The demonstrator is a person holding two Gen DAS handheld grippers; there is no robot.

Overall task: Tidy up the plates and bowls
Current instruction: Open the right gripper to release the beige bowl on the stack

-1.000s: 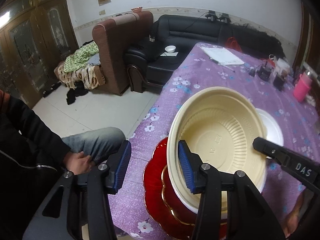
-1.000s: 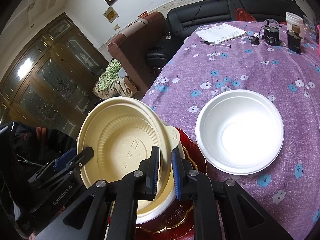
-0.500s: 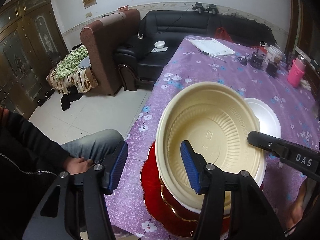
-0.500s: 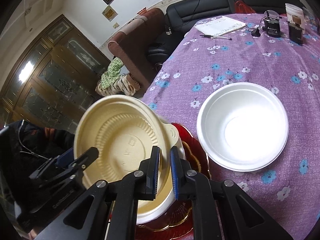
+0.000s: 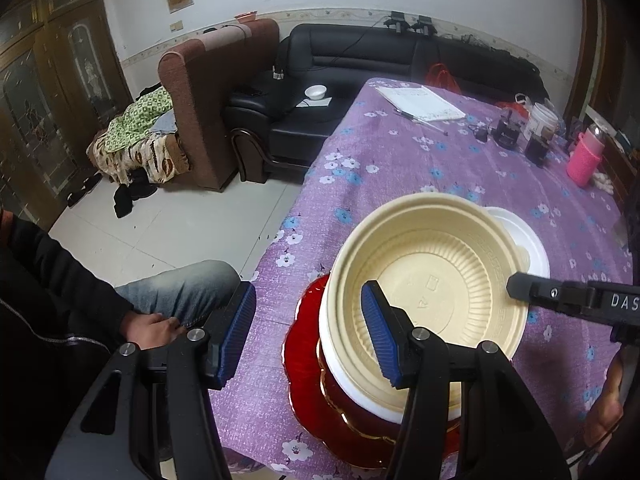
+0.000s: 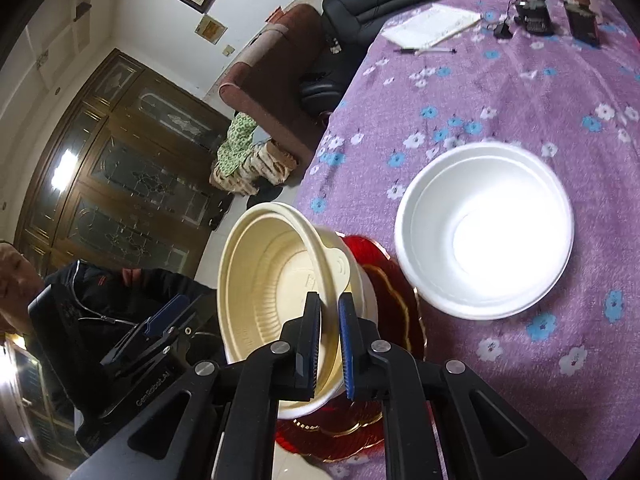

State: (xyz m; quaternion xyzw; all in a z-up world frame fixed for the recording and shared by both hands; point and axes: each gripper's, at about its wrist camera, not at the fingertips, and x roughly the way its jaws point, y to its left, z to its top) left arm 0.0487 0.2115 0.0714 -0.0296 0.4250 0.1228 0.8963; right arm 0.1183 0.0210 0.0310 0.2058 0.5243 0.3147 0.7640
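Note:
A cream plastic bowl (image 5: pixel 432 280) (image 6: pixel 272 280) is tilted above a white bowl (image 5: pixel 360 384) that sits on red plates (image 5: pixel 312 380) (image 6: pixel 384 288) at the table's near edge. My right gripper (image 6: pixel 330 320) is shut on the cream bowl's rim; it shows in the left wrist view (image 5: pixel 516 286) at the bowl's right side. My left gripper (image 5: pixel 308 328) is open, one finger inside the cream bowl, the other outside over the table edge, touching nothing I can see. A second white bowl (image 6: pixel 484 232) (image 5: pixel 524 236) rests on the purple cloth to the right.
A seated person's hand and knee (image 5: pixel 160 312) are just left of the table edge. At the table's far end lie papers (image 5: pixel 420 102), a pen, dark gadgets (image 5: pixel 508 132), a white cup (image 5: pixel 540 120) and a pink bottle (image 5: pixel 584 156). Sofas stand beyond.
The cream bowl has been lifted and tilted more by my right gripper, rising off the white bowl. My left gripper has stayed open and shifted slightly.

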